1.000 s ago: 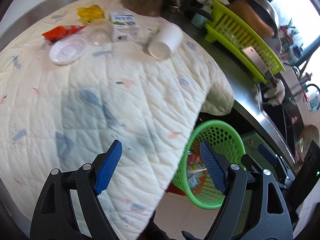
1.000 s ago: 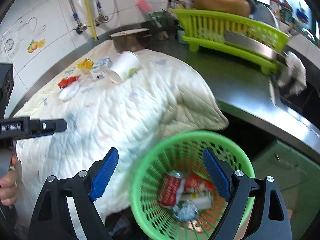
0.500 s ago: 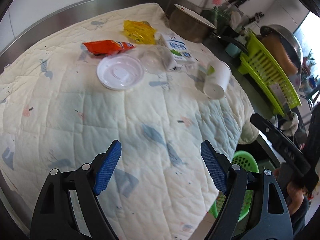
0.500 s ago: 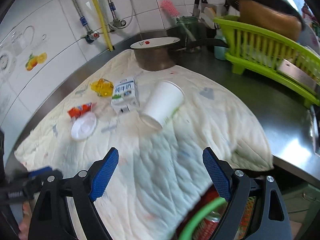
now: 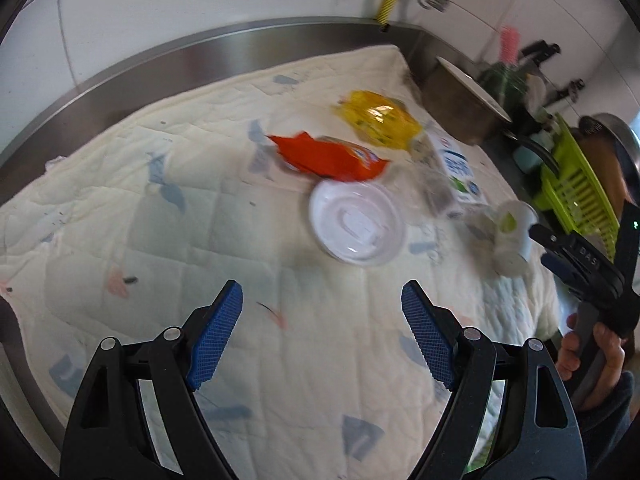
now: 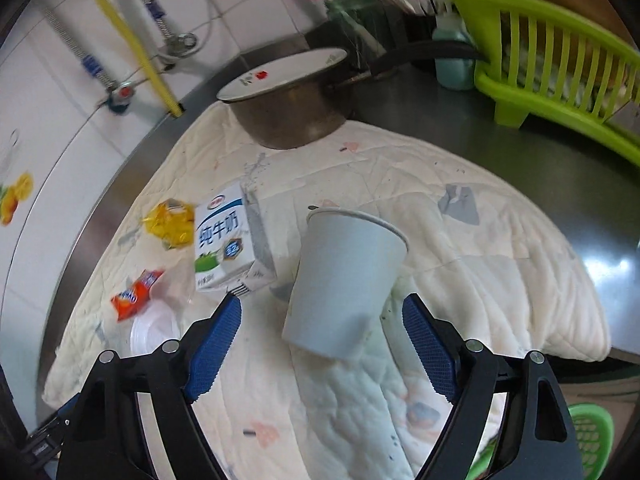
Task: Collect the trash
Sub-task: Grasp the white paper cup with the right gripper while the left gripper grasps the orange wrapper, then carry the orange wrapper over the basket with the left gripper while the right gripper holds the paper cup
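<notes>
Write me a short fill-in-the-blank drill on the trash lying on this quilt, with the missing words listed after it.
1. The paper cup lies on its ____ on the quilt.
2. The wrapper just beyond the round plastic lid is ____ in colour.
3. The right claw is ____ and lined up with the paper cup.
4. A white lid covers the ____ at the far edge of the quilt.

Missing words: side; orange; open; pot

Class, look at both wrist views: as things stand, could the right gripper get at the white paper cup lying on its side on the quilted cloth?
Probably yes. The right gripper is open, and the white paper cup lies tipped over just beyond its blue pads, roughly centred between them. Nothing sits between; the milk carton lies off to the left.
</notes>
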{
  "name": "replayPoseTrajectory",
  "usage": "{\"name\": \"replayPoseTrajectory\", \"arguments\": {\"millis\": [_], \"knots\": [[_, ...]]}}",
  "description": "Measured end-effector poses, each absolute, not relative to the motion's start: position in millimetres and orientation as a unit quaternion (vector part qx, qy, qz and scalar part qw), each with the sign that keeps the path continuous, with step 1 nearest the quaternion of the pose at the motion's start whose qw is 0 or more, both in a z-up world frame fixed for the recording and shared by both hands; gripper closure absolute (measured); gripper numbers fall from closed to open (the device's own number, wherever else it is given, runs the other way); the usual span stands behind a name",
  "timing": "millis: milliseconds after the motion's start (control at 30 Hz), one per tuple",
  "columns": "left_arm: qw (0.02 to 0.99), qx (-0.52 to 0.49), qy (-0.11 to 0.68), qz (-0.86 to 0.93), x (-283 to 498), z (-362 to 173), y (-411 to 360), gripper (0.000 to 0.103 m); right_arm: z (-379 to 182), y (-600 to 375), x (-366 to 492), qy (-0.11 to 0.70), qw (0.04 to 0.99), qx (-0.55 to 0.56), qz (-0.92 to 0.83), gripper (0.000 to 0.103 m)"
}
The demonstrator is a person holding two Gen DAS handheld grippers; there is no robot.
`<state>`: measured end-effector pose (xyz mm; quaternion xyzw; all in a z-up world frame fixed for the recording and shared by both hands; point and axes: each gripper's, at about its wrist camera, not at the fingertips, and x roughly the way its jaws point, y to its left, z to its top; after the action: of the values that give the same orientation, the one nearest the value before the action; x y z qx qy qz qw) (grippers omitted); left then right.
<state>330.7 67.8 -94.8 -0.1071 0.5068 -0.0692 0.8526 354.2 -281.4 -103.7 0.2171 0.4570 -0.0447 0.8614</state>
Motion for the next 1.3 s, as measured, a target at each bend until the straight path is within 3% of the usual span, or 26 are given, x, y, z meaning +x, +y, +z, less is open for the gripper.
{"name": "replayPoseTrajectory", "arguments": {"millis": [200,400,567,933,1067,1200,1300], "knots": [[0.853,-0.121,0.503,-0.064,359,-95,82,0.022,-120,-283,376,0.474,0.848,0.231,-0.053,0.026],[0.835,-0.202,0.507,-0.063,395,-95,92,0.021,-127,-284,385,0.483,0.843,0.229,-0.065,0.026],[0.807,-0.275,0.521,-0.043,425,-111,100,0.02,-138,-286,388,0.499,0.832,0.234,-0.068,0.036],[0.756,-0.356,0.55,-0.02,457,-156,104,0.021,-155,-284,390,0.508,0.826,0.235,-0.066,0.037],[0.736,-0.384,0.557,-0.034,465,-169,99,0.038,-155,-288,394,0.503,0.822,0.257,-0.067,0.037],[0.723,-0.405,0.558,-0.046,468,-180,97,0.061,-155,-290,397,0.501,0.821,0.264,-0.072,0.037],[0.723,-0.406,0.557,-0.048,467,-183,97,0.072,-153,-286,397,0.499,0.827,0.25,-0.073,0.042]]}}
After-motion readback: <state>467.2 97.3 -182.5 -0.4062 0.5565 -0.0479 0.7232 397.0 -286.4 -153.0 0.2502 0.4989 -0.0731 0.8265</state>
